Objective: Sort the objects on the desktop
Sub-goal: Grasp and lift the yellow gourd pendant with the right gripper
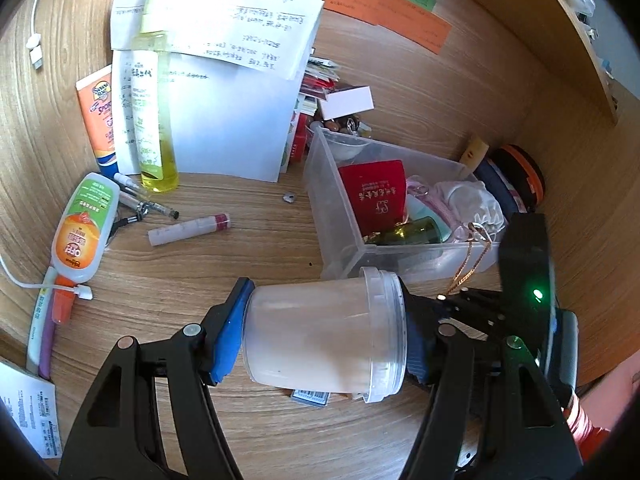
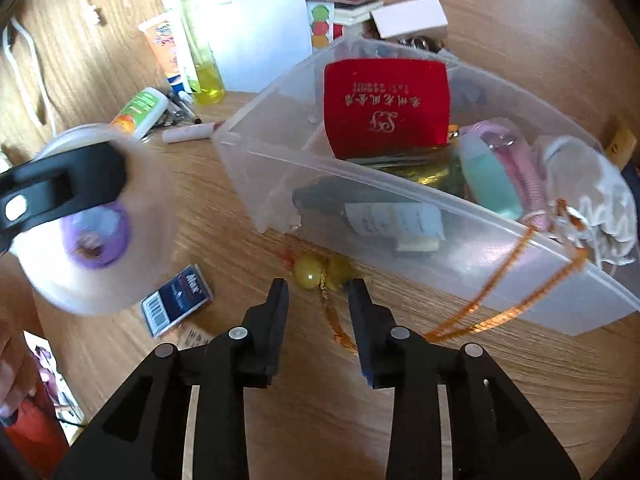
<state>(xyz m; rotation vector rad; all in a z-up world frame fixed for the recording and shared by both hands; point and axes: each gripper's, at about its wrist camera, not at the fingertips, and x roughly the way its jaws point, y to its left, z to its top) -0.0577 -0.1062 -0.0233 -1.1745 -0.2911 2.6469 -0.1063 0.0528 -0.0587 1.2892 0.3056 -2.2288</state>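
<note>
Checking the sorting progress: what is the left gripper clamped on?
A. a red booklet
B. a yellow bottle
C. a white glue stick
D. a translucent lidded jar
D: the left gripper has its pads pressed on the two ends of the jar, held sideways above the desk.

Left gripper [image 1: 326, 336]: black angular linkage arms, round silver pivot pins, blue pads on the fingers [image 1: 230, 332]. Right gripper [image 2: 318, 294]: same black frame, silver pins, dark flat finger blocks, pale slots down each arm. In the left wrist view, its black housing carries a lit green lamp. Orange-red sleeve [image 1: 584, 424] at the edge.
</note>
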